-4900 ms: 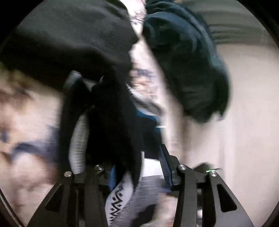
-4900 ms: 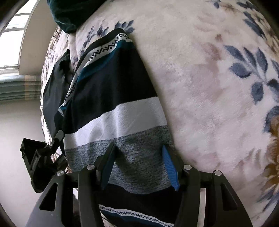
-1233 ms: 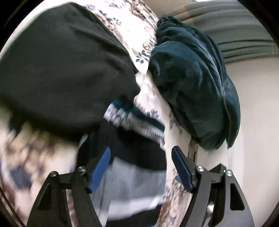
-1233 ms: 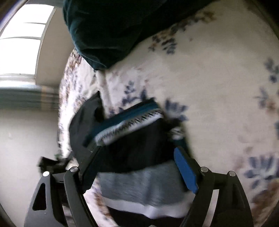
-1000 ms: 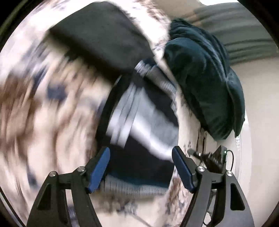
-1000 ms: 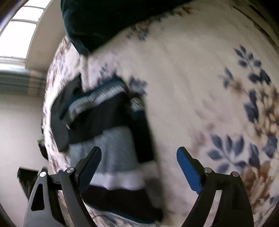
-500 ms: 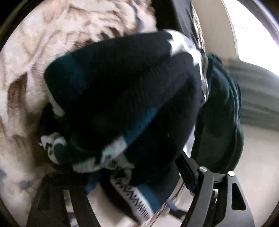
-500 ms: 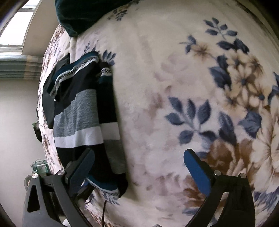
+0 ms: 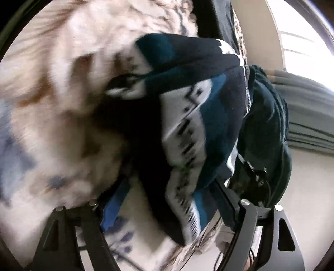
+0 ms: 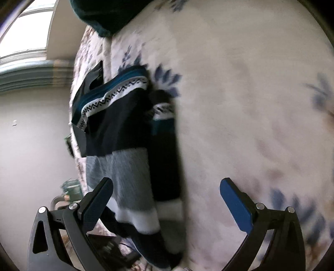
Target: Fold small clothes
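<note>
The striped sweater point(image 10: 129, 150) lies on the floral blanket point(image 10: 240, 104) near the blanket's edge, its bands of navy, grey, white and teal running across it and a zigzag-patterned white band at its far end. One side is folded over on itself. In the left wrist view the same sweater point(image 9: 198, 116) fills the middle of the picture at close range, a bunched fold of navy, teal and patterned white.

The left gripper point(image 9: 167, 200) sits low at that fold. Its jaws have just been opening, and cloth lies between them; it covers the right finger, while the blue pad of the left finger point(image 9: 112, 210) stands clear of it, so nothing is pinched. The right gripper point(image 10: 167, 200) hangs above the blanket with its jaws spread as wide as they go, nothing pressed by either pad; the sweater's grey band lies behind the left finger.

The blanket is cream plush with blue leaves and brown blooms, blurred in both views. A dark green cloth point(image 10: 104, 14) lies at its far end. Past the edge are a pale wall point(image 10: 31, 135), grey curtain folds point(image 10: 31, 75) and a bright window point(image 10: 25, 31).
</note>
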Demonstrator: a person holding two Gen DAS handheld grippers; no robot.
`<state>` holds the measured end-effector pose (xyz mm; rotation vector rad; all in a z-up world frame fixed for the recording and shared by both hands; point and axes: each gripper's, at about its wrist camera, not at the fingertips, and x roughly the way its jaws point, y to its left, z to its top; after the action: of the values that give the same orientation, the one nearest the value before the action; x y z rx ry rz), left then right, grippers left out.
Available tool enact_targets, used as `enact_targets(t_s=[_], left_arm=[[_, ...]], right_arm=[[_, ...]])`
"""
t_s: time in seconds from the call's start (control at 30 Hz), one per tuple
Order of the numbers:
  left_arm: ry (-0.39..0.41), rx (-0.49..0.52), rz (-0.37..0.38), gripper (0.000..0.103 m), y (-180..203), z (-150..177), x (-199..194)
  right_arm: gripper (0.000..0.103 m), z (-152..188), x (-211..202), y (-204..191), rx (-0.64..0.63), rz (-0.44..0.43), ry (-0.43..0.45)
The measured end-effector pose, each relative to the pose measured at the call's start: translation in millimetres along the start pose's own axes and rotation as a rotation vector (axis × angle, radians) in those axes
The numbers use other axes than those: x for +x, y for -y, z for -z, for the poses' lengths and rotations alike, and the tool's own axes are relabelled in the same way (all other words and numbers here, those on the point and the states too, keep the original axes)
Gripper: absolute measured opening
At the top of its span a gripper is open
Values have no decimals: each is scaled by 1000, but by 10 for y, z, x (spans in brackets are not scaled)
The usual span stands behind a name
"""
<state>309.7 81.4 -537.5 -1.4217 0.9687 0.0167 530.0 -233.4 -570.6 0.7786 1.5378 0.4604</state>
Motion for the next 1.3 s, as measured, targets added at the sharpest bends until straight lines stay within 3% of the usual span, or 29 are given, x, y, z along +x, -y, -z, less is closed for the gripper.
enact_targets(t_s=[0.13, 0.3, 0.43, 0.47, 0.5, 0.6, 0.7, 0.8, 0.93, 0.97, 1.03, 1.17, 1.27, 1.3], left_arm=[[40, 26, -7, 83, 137, -44, 176], [80, 14, -23, 86, 241, -106, 203], [82, -19, 21, 86, 213, -201, 102], [83, -11, 17, 86, 236, -254, 83], [82, 7, 17, 86, 274, -320, 56], [53, 86, -5, 86, 418, -546, -53], [-20, 188, -34, 86, 552, -723, -128], [-153, 331, -77, 86, 704, -916, -131], [-305, 504, -184, 86, 838, -1070, -59], [-322, 555, -220, 86, 845, -1056, -65], [-340, 618, -260, 86, 781, -1000, -150], [-317, 558, -204, 87, 545, -866, -426], [-288, 454, -164, 87, 430, -733, -420], [-271, 414, -162, 87, 314, -683, -403]], right_arm=[[103, -275, 341, -72, 0, -42, -46], [103, -455, 477, -158, 26, -164, -45], [98, -435, 599, -285, -27, -145, -35], [71, -409, 622, -308, -40, -123, -32], [28, -377, 665, -321, -43, -107, -42], [18, -237, 595, -318, -6, -121, 27], [15, 79, 458, -297, 80, -161, 101], [14, 690, 229, -268, 155, -171, 193], [14, 1565, 66, -253, 243, -101, 257], [16, 1744, 85, -233, 270, -77, 259], [30, 1849, 119, -152, 296, -30, 240], [65, 1755, -25, -47, 286, 3, 196], [72, 1580, -259, -132, 176, 35, 152], [79, 1550, -368, -87, 146, 49, 147]])
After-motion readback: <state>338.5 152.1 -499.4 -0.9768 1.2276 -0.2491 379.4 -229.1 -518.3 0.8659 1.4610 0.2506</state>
